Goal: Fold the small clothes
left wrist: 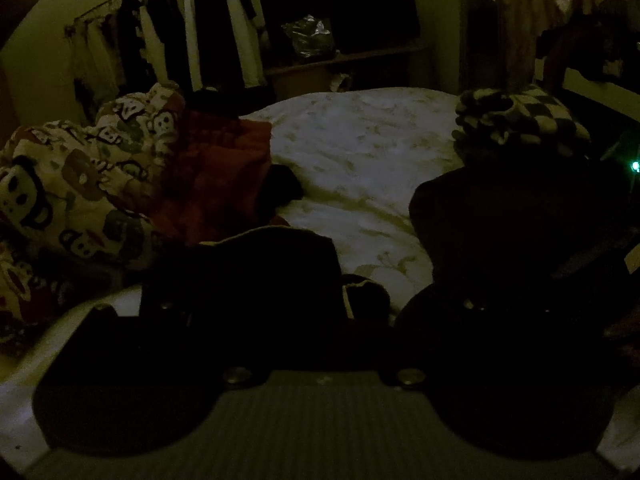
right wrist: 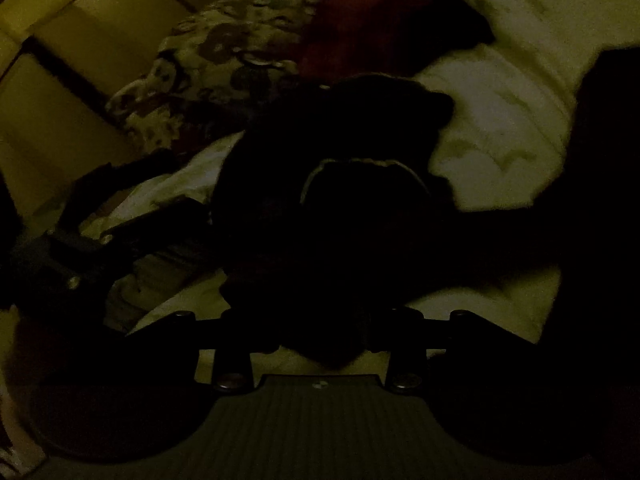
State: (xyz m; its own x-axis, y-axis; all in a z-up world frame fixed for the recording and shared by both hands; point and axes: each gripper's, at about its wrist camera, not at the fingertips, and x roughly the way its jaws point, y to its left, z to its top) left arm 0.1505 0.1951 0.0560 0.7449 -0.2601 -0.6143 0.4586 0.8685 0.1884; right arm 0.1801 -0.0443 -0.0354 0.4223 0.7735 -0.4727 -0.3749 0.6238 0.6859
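Note:
The room is very dark. A small dark garment (right wrist: pixel 344 128) with a pale-edged opening lies on the pale bed sheet (right wrist: pixel 500 120), right in front of my right gripper (right wrist: pixel 324 320); the garment fills the gap between its fingers, and I cannot tell if they are shut. In the left wrist view the same dark garment (left wrist: pixel 272 256) lies just ahead of my left gripper (left wrist: pixel 320 320), whose fingers are lost in shadow. The other gripper's dark body (left wrist: pixel 520 232) shows at the right.
A monkey-print quilt (left wrist: pixel 80 176) and a red cloth (left wrist: pixel 216 168) are heaped at the left of the bed. A checkered cloth (left wrist: pixel 520 116) lies at the far right. Hanging clothes (left wrist: pixel 180 40) and a shelf (left wrist: pixel 344 60) stand behind the bed.

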